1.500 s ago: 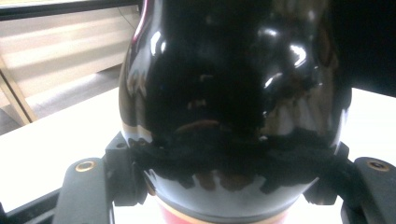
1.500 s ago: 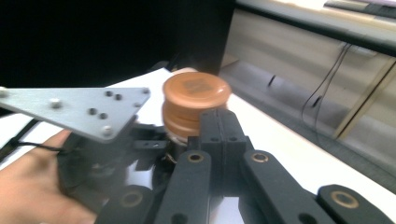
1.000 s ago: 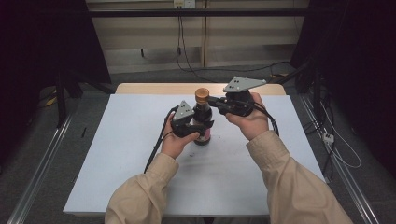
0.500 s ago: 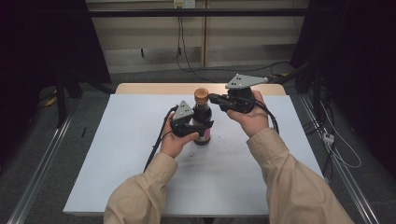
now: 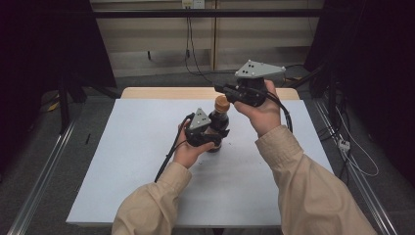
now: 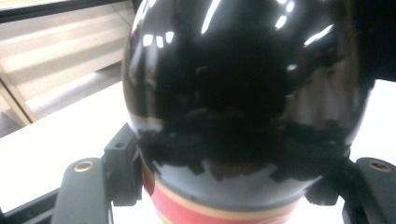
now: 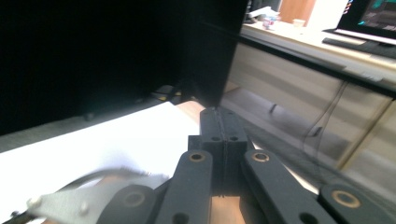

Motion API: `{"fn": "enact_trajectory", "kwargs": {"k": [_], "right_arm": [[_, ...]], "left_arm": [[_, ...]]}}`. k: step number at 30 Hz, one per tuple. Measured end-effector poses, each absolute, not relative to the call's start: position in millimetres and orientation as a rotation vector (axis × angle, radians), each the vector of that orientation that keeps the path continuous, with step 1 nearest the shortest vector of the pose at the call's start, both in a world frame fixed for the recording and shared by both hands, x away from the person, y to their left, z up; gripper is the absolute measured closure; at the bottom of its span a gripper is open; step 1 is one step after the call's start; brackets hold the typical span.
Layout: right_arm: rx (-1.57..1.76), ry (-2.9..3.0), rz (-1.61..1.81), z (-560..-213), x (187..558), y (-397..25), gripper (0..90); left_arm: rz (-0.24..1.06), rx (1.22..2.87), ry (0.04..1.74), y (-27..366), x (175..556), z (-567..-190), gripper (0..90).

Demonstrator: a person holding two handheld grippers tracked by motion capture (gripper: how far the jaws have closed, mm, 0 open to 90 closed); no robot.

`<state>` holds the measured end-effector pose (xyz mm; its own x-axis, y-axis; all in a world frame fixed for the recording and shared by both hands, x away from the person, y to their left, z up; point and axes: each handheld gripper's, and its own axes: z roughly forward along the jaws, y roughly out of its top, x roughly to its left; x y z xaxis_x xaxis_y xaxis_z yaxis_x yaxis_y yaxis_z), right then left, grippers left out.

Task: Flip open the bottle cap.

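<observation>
A dark bottle (image 5: 217, 128) stands upright near the middle of the white table (image 5: 122, 161). It is shiny black glass with a round belly and a narrow neck. On top sits a light brown cap (image 5: 222, 103). In the left gripper view the glass shows bright spots of light, and low on the bottle (image 6: 243, 93) runs a red band with a pale gold edge.

The left gripper (image 5: 211, 133) squeezes the bottle around its lower body, one black jaw on each side. The left hand (image 5: 188, 149) holds it from about 7 o'clock of the bottle.

The right gripper (image 5: 220, 89) is up in the air at about 1 o'clock of the bottle, just above the cap. Its jaws are pressed together with nothing between them. It may be just clear of the cap, but the view is too dim to be sure.
</observation>
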<state>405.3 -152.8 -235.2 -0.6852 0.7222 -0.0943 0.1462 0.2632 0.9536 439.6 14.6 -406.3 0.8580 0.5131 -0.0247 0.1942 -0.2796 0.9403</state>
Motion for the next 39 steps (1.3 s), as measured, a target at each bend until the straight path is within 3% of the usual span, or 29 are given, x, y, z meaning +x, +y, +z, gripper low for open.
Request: {"fn": "enact_trajectory", "kwargs": {"k": [12,39], "right_arm": [[0.909,2.021,1.409,-280.3,404.5,-191.8,90.0],[0.872,2.096,1.345,-288.4,412.4,-166.5,90.0]], "left_arm": [[0.285,1.808,0.602,29.4,448.5,-410.8,28.5],[0.278,1.775,0.613,33.7,449.6,-413.9,28.5]]}}
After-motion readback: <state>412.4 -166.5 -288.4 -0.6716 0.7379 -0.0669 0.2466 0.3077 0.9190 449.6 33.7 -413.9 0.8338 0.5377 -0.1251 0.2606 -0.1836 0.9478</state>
